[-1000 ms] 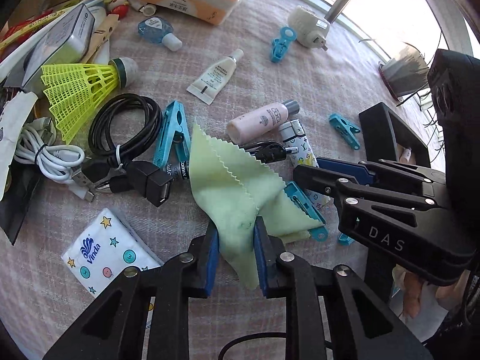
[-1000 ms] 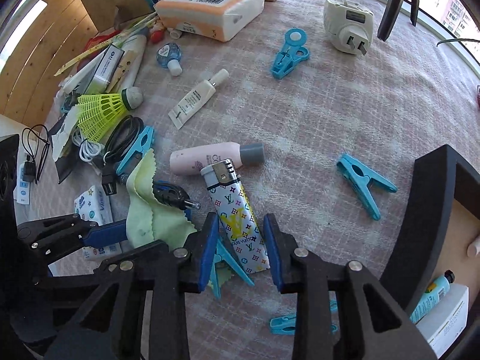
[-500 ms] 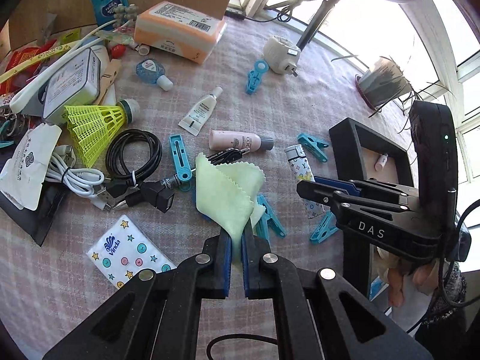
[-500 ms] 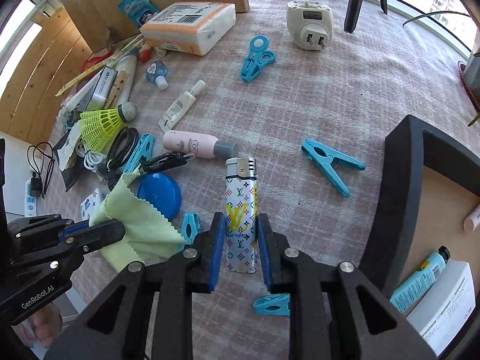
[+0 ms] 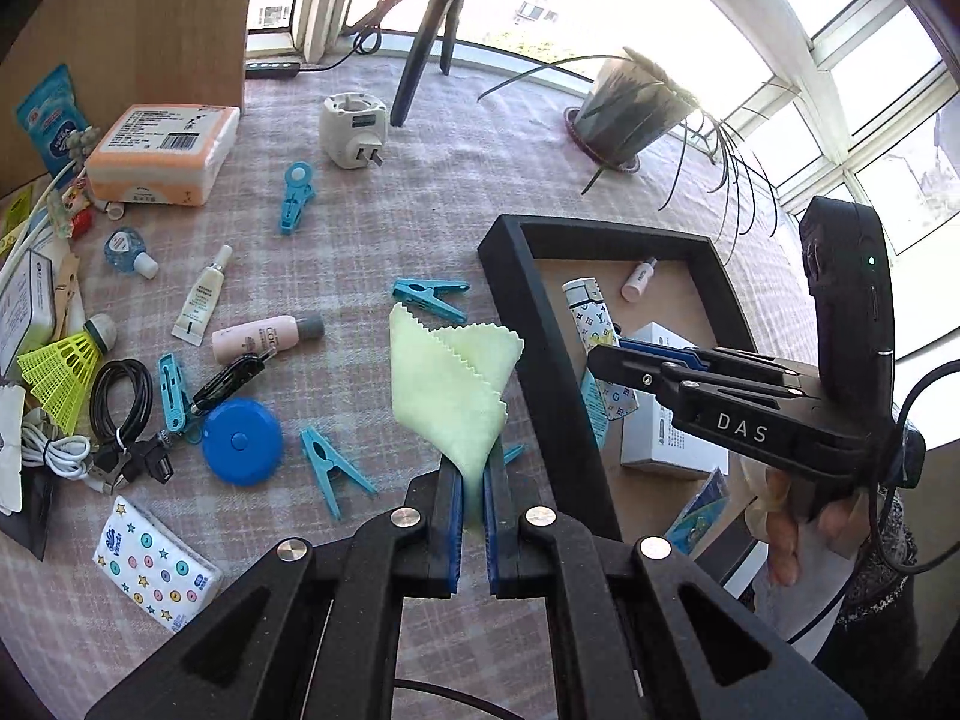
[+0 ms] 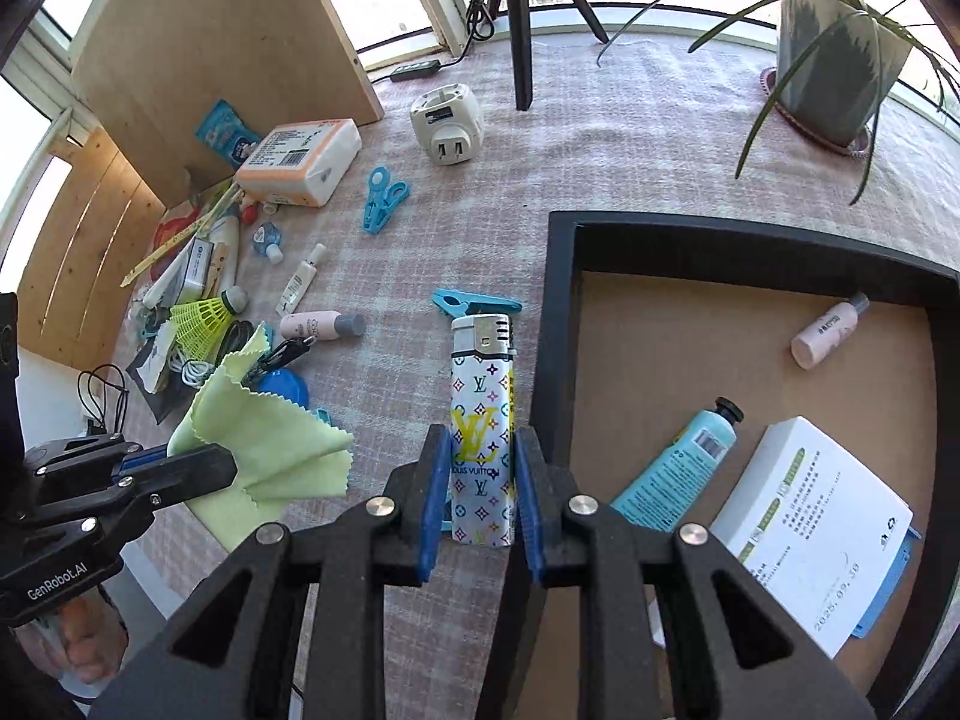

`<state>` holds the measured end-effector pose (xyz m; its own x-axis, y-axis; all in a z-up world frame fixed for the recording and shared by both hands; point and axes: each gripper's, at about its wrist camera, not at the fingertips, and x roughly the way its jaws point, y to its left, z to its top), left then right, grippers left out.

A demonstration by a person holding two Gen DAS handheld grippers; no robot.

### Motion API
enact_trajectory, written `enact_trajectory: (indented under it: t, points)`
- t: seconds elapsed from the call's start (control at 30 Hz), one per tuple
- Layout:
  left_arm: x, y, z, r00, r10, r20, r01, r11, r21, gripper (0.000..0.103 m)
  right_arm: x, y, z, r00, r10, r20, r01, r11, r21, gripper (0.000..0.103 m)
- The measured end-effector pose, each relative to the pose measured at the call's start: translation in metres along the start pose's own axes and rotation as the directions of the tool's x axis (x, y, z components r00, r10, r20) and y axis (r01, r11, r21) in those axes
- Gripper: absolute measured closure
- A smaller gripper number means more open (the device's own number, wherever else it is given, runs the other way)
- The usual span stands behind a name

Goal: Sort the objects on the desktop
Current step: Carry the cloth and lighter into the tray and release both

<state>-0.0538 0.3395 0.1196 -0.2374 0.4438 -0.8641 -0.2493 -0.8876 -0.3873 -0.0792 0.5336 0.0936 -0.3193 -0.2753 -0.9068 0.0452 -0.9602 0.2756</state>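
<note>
Item: two held objects in transit to the black-framed tray [image 6: 561,324]. Left gripper [image 5: 474,483]: jaws pressed nearly together, pinching the lower corner of a pale green cloth [image 5: 450,384], which stands up loosely ahead of the tips, clear of the tabletop. Right gripper [image 6: 480,480]: jaws part-closed on the lower body of a patterned lighter [image 6: 483,420], pads against both its sides, metal head pointing away from the tongs. Step in hand, as judged: carry both over the tray wall and set them down inside. Advice: raise the lighter enough to clear the black rim just right of the right tongs, lower it flat onto bare brown floor, then release; hold the cloth's loose folds above the rim so they do not drape across it, and let go only once the cloth is fully inside. Tray contents already present, ahead and right of the right tongs: teal tube [image 6: 678,468], white box [image 6: 804,528], small pink bottle [image 6: 828,330]; free floor lies beyond them, towards the far wall. Remaining on the checked tablecloth [image 6: 600,138], ahead and left of the tongs: blue clothes pegs [image 5: 333,474], blue round tape measure [image 5: 240,441], pink bottle [image 5: 264,336], small white tube [image 5: 201,300], yellow shuttlecock [image 5: 60,366], black cable [image 5: 120,402], tissue packs [image 5: 153,564], white plug adapter [image 5: 351,132]. Obstructions: tray wall chiefly; a potted plant [image 6: 834,54] stands well beyond.
</note>
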Motion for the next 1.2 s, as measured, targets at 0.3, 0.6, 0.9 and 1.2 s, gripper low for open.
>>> enact_trajectory:
  t: [0.3,0.6,0.9,1.2]
  points:
    - [0.031,-0.086,0.004,0.996,-0.029,-0.084,0.045,0.980,0.193,0.098,-0.055,-0.098,-0.024,0.992,-0.112,0.062,0.098,0.975,0.199,0.082]
    - [0.060,-0.157,-0.015,0.984,-0.063,-0.165,0.115,0.938,0.327,0.098,-0.089,-0.161,-0.056,0.977,-0.202,0.068,0.168,0.925,0.340,0.081]
    - [0.060,-0.186,-0.021,0.980,-0.072,-0.185,0.139,0.913,0.382,0.078,-0.095,-0.179,-0.071,0.974,-0.217,0.059,0.179,0.907,0.381,0.081]
    - [0.043,-0.160,-0.016,0.991,-0.029,-0.129,0.072,0.938,0.339,0.040,-0.092,-0.151,-0.061,0.980,-0.192,0.054,0.165,0.932,0.322,0.068]
